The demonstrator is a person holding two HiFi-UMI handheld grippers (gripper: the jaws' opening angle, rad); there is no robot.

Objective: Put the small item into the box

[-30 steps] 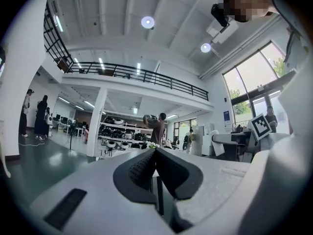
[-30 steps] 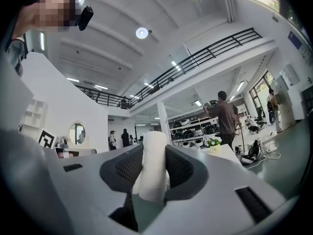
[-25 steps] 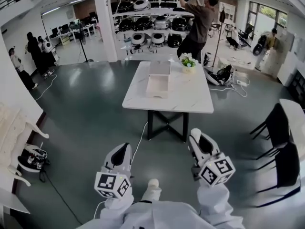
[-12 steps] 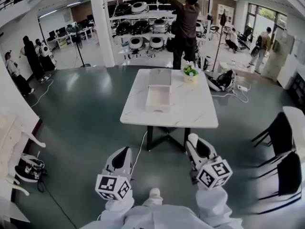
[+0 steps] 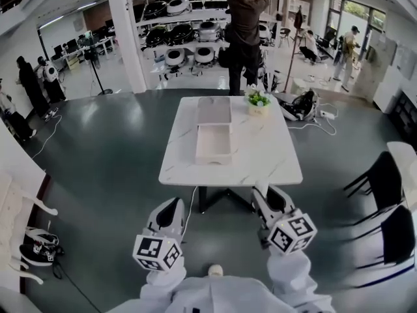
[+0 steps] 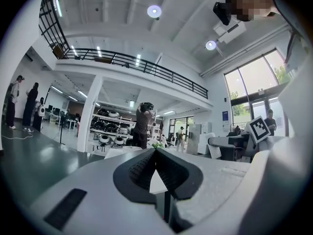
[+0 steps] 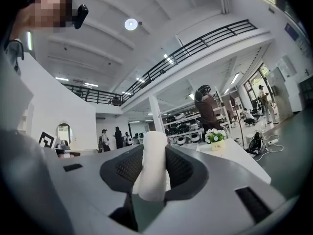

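Note:
An open, shallow white box (image 5: 214, 143) lies on the white table (image 5: 273, 155), its lid (image 5: 214, 109) flat just behind it. Both grippers hang short of the table's near edge, above the grey floor. My right gripper (image 5: 272, 199) (image 7: 154, 148) is shut on a small white roll-shaped item (image 7: 151, 173) that stands upright between its black pads. My left gripper (image 5: 171, 212) (image 6: 155, 153) is shut, its tips together with nothing in them. The table and box show ahead past both sets of jaws.
A small flower pot (image 5: 258, 101) stands at the table's far right. Black chairs (image 5: 389, 201) stand to the right, a white chair (image 5: 19, 207) and a bag to the left. A person (image 5: 243, 34) reaches up at the shelves behind the table, beside a white column (image 5: 124, 38).
The table has come nearer in the head view as I walk toward it. Both grippers keep their place in front of me, the right one still holding the white item.

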